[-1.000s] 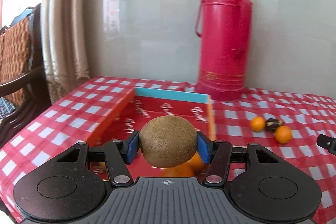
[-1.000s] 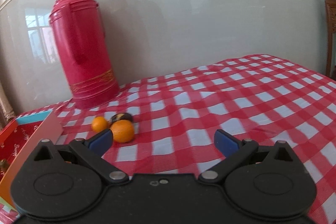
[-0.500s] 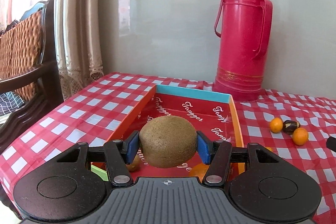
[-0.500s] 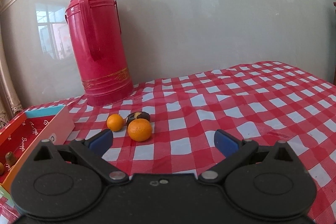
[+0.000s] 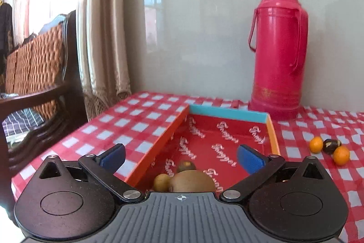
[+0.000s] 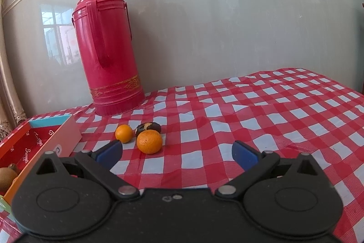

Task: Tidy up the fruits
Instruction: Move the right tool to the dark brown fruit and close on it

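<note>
Nearest to me, the left gripper (image 5: 180, 157) is hanging over the shallow red cardboard tray (image 5: 159, 147) with its blue pads spread wide and nothing between them. Just beneath it the fuzzy brown kiwi (image 5: 192, 181) is lying in the tray's near end, its long axis running roughly across the view, touching a smaller yellowish fruit (image 5: 162, 182) with another small brown one (image 5: 186, 166) behind.

The right gripper (image 6: 176, 153) is also gaping empty, pointing toward the loose fruit on the red-and-white checked tablecloth (image 6: 261, 111). The larger round orange tangerine (image 6: 149, 141) is sitting closest, the smaller tangerine (image 6: 124, 133) just beside it, and a dark shrivelled fruit (image 6: 148, 128) touching behind.

I would judge the tangerines light, soft-skinned and prone to rolling, so gripping gently across the widest part looks safest. Being nearly round, they are showing no clear heading.

Farthest back, the tall crimson plastic thermos flask (image 6: 108, 54) is standing upright against the wall.
</note>
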A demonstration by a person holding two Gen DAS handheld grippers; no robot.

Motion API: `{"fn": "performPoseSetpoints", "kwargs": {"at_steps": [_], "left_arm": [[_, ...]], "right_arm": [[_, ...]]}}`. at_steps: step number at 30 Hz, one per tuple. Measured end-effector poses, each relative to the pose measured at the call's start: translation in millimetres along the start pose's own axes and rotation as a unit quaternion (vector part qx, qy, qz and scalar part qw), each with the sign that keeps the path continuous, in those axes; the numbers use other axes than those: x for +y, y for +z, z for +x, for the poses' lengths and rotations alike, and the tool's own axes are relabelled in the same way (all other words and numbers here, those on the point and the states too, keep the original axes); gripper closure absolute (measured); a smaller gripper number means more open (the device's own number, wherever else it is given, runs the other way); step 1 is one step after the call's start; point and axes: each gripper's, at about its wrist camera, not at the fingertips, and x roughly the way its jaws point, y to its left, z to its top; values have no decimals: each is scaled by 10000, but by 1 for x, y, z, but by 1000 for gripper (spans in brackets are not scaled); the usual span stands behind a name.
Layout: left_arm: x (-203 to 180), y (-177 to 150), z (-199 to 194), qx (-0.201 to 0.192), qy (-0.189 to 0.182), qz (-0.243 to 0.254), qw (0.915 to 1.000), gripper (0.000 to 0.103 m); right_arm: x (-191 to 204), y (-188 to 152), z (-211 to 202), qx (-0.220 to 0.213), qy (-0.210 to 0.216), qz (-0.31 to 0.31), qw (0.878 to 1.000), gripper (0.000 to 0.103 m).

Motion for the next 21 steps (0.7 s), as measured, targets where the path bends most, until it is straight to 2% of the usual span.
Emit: {"fn": "performPoseSetpoints", "kwargs": {"at_steps": [4,7,12,17,21], "left_arm": [[-3,0,0,-10,7,112,9999,0],[-1,2,-5,-239,234,201,9992,0],[12,4,-10,-363,341,-57,9987,0],[23,-1,-7,-194,491,-152,9985,0],[33,-4,-6,-90,497,-125,9986,0]], "right_arm": [[1,-1,0,11,45,-76,10000,6],[6,-1,-1,-69,52,-210,9997,6],[18,-5,2,61,226,-465,9986,6],[32,-8,-2,79,713,-433,9965,6],[54,-13,1,275,977,-763,9919,6]]}}
